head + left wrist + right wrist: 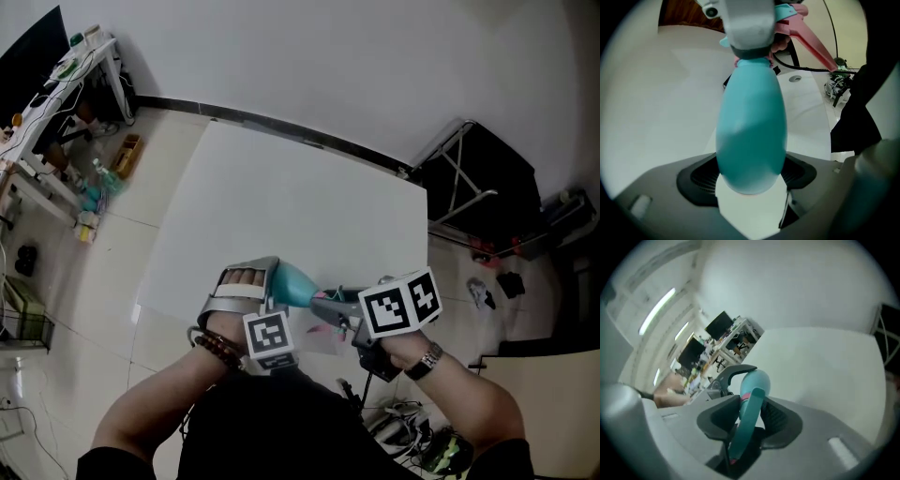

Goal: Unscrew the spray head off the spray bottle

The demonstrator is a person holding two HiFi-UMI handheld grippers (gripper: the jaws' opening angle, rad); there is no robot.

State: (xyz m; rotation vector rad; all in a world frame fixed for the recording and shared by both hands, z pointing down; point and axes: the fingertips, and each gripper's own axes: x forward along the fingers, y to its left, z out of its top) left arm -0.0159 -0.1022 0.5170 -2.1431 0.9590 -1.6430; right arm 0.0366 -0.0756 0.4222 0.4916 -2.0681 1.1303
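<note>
The white table (281, 187) fills the middle of the head view. The spray bottle (296, 285) is up in the air over the table's near edge, at 6 o'clock. It lies sideways with its top toward 3 o'clock. The left gripper (277, 287) squeezes the bottle's fat blue body, likely to stop it from turning. The right gripper (330, 306) is clamped on the spray head (749, 420), likely so it can twist it off. A pink trigger (811, 42) sticks out at 1 o'clock in the left gripper view. The right gripper covers the neck, so how loose the head is cannot be told.
</note>
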